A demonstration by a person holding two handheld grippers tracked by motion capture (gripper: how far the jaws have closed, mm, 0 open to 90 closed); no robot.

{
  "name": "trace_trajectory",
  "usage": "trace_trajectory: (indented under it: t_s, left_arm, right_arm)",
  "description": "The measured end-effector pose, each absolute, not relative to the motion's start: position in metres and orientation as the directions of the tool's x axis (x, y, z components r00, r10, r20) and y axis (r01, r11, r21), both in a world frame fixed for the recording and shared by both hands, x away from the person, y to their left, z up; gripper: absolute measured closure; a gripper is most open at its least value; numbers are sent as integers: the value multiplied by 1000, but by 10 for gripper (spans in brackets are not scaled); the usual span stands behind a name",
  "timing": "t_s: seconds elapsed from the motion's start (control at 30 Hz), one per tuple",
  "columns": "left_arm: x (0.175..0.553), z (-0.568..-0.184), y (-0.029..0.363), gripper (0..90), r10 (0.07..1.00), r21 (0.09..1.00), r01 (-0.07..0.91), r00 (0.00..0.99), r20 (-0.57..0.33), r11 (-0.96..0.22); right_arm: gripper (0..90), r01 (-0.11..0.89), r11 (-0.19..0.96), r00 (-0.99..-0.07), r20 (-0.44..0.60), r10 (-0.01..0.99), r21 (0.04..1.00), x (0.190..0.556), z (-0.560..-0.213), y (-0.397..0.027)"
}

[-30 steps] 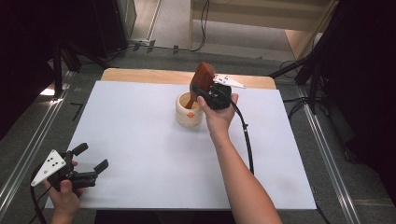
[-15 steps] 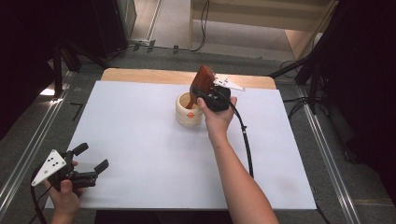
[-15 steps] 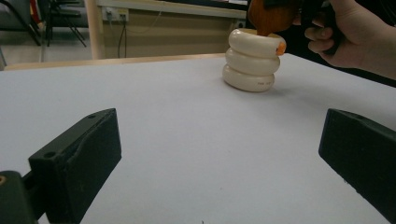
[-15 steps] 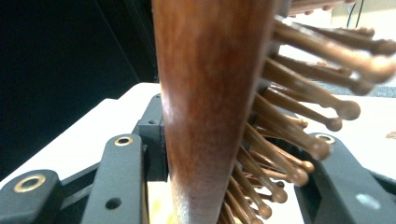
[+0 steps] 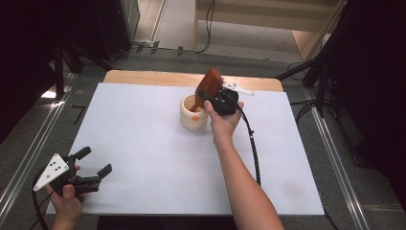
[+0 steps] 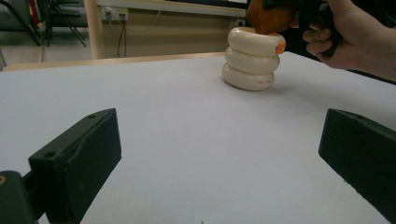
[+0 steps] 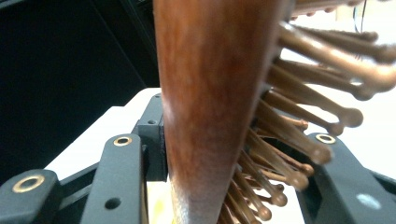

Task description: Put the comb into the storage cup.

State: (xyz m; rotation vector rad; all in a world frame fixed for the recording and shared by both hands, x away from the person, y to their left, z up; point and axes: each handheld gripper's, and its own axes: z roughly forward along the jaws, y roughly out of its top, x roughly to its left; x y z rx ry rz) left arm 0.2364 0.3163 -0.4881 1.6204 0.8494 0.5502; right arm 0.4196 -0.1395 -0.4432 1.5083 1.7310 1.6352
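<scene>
We've got the right gripper [image 5: 207, 96] clamped on the wooden hairbrush [image 5: 208, 86], its lower end dipping into the cream ringed holder [image 5: 192, 116] mid-table; our left gripper [image 5: 93, 165] sits near the front edge, jaws wide apart, nothing between them

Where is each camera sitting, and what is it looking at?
High view: above the table, looking down; both forearms and tongs show.
Left gripper view: low on the left tongs, facing the cream holder; two black jaws show.
Right gripper view: on the right tongs, close on the wooden hairbrush.
Shared: the high and left gripper views both show the holder.
</scene>
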Motion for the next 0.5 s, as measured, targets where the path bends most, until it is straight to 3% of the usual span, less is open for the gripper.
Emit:
trace_trajectory:
  t_s: [0.5]
  left_arm:
    - [236,-488,316,0,774,970,230,627,-90,-73]
  right_arm:
    - [462,468,-234,-400,440,804,852,423,-450,-150]
